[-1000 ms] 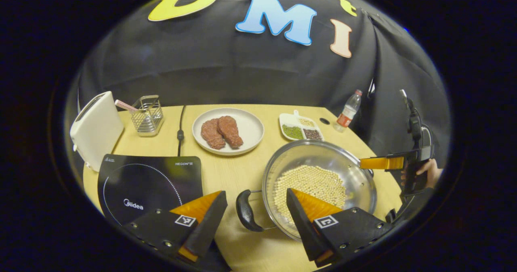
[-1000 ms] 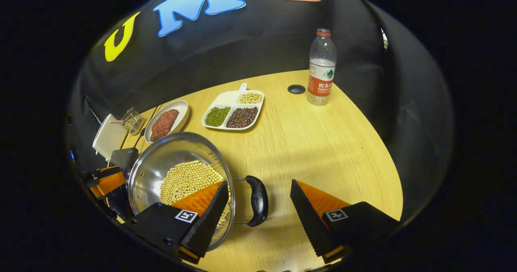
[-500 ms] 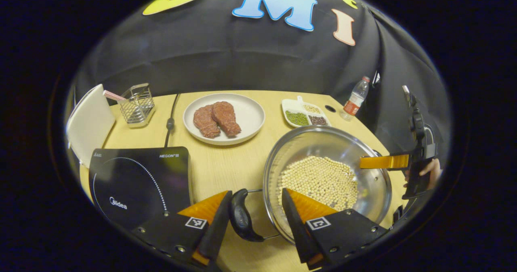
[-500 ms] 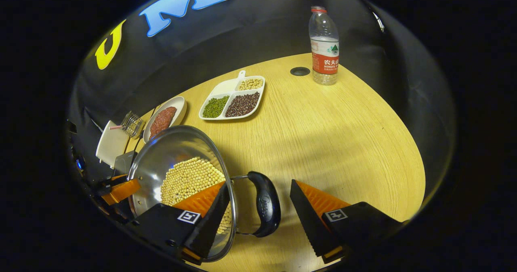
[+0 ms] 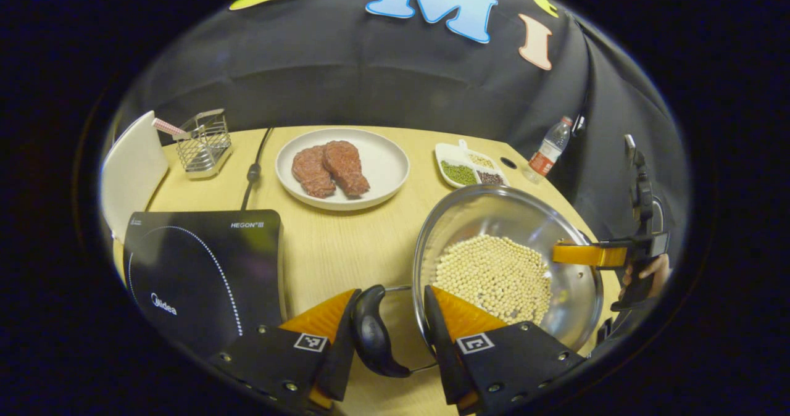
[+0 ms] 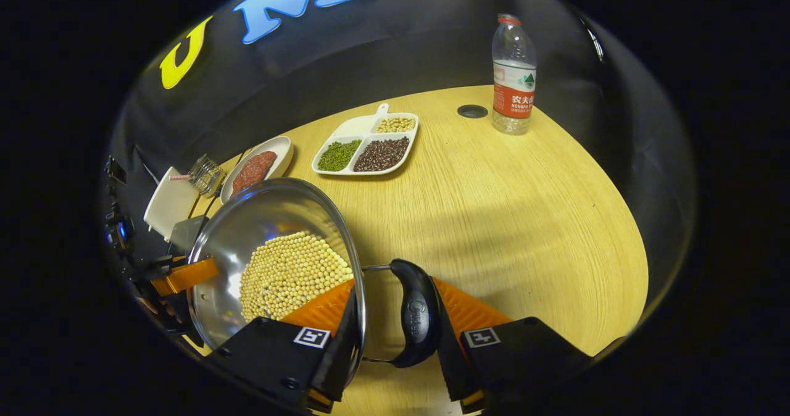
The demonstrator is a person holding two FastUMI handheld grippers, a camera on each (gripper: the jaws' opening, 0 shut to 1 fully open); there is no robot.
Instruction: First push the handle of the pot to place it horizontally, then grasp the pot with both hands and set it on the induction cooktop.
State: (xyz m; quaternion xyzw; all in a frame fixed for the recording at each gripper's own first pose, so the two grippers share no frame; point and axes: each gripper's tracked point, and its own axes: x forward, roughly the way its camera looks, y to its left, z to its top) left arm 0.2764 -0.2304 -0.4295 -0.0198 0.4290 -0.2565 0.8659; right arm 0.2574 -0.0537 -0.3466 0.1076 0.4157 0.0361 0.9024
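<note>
While left claw (image 5: 392,292), right claw (image 6: 395,283) straddle pot handles (image 5: 372,332), finger contact hidden; pinch unclear

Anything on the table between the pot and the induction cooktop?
Nothing visible. In the left gripper view, bare table lies between the pot and the induction cooktop. The steak plate and cable sit farther back.

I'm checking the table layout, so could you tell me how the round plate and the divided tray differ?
The round plate is a plain circle with no handle; the divided tray is squarish, with a small tab handle. The round plate holds two brown meat pieces on one open surface; the divided tray keeps green, dark and pale beans in three separate compartments. In the left gripper view, the round plate looks larger. Both are white and rest flat on the wooden table.
</note>
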